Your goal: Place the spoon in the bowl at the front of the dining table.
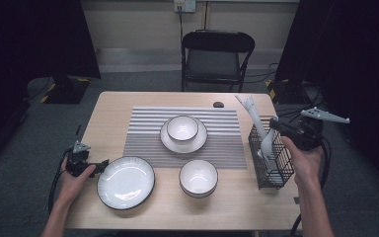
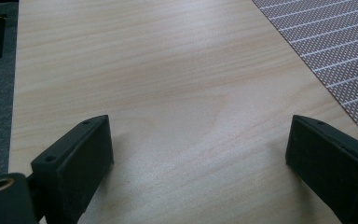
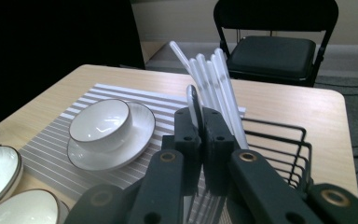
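Several white utensils [image 3: 214, 88] are crowded in the wire basket [image 1: 271, 158]; one is clamped by the right claw [image 3: 200, 126]. Left claw [image 2: 196, 154] is held wide open, empty, beside the plate [image 1: 126, 182].

Lab-like recording room: black curtains [image 1: 34, 39], lone folding chair [image 1: 216, 54].

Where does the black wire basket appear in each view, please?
High view: the wire basket stands at the table's right edge, beside the right gripper.
Right gripper view: lower right, behind the jaws, which are shut on a white utensil.
Left gripper view: bare table and a mat corner.
Shared landmark: the striped mat.
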A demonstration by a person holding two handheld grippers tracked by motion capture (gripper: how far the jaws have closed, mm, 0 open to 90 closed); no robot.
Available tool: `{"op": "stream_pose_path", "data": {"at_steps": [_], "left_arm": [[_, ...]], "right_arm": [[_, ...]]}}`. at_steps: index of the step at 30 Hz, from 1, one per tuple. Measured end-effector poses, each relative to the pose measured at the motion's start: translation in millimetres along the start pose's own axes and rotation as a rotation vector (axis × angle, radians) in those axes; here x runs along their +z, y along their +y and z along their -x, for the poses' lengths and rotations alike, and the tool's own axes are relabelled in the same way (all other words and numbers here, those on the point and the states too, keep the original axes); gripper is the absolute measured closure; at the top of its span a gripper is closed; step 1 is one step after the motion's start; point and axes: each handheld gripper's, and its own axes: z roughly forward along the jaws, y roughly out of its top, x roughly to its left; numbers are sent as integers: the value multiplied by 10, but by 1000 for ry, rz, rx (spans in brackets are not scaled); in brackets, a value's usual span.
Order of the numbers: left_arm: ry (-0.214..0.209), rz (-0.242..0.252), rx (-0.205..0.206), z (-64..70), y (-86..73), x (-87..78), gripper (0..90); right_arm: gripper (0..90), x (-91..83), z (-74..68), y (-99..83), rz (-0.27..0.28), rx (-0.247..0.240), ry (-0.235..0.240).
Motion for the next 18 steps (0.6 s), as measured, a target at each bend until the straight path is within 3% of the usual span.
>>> {"op": "stream_pose_path", "data": {"at_steps": [18], "left_arm": [[0,0,0,0,0,0,70]], "right_arm": [[866,178,-201,128,25,0,70]]}}
